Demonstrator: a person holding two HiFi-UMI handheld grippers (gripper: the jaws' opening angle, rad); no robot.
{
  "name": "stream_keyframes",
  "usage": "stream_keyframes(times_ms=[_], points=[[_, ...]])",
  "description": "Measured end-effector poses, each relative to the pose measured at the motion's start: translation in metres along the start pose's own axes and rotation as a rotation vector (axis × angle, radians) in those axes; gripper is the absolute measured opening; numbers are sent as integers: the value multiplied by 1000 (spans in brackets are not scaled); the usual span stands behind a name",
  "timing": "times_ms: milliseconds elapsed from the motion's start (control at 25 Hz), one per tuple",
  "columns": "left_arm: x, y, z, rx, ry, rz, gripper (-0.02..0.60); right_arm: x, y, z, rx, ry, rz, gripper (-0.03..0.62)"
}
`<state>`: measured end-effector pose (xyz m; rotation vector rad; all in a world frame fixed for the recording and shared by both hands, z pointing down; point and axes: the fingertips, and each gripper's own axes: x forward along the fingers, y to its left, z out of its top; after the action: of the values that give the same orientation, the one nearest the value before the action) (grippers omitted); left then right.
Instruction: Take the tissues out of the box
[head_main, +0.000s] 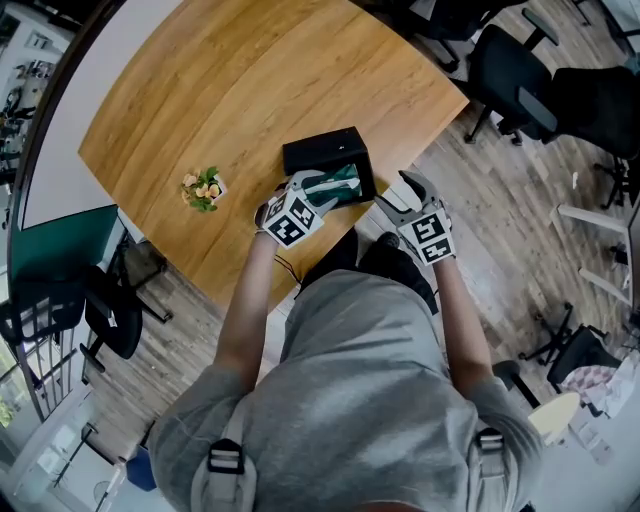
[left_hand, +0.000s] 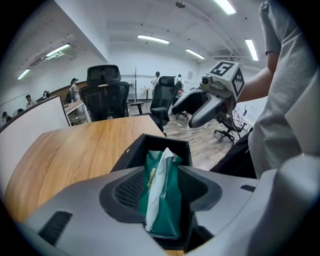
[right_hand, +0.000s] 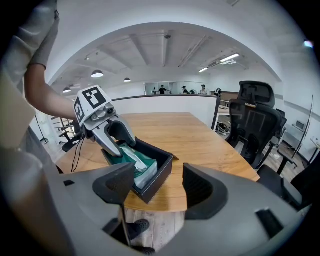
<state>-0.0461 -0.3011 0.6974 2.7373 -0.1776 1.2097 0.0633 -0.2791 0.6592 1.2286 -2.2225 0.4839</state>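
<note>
A black open box (head_main: 322, 150) sits near the front edge of the wooden table (head_main: 250, 80). A green and white tissue pack (left_hand: 162, 195) stands on edge in it, its top rising above the rim. My left gripper (head_main: 325, 188) reaches down into the box, and its two pads press on the pack's sides. In the right gripper view the left gripper (right_hand: 120, 142) straddles the pack (right_hand: 140, 162) in the box (right_hand: 160, 172). My right gripper (head_main: 408, 190) hangs open just off the table edge, right of the box, with nothing between its fingers.
A small pot of yellow flowers (head_main: 204, 189) stands on the table left of the box. Black office chairs (head_main: 510, 70) stand on the wood floor to the right. A dark green desk (head_main: 60, 245) and another chair lie to the left.
</note>
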Motion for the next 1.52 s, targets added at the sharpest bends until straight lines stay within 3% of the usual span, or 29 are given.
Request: stream_keyframes(times_ms=[360, 1040, 1520], points=[[21, -2, -13, 95, 125, -24, 219, -2, -10, -6, 25, 5, -24, 310], [32, -4, -29, 294, 281, 14, 53, -5, -19, -1, 24, -3, -56, 307], [31, -2, -26, 271, 267, -10, 23, -4, -20, 1, 21, -6, -55, 305]])
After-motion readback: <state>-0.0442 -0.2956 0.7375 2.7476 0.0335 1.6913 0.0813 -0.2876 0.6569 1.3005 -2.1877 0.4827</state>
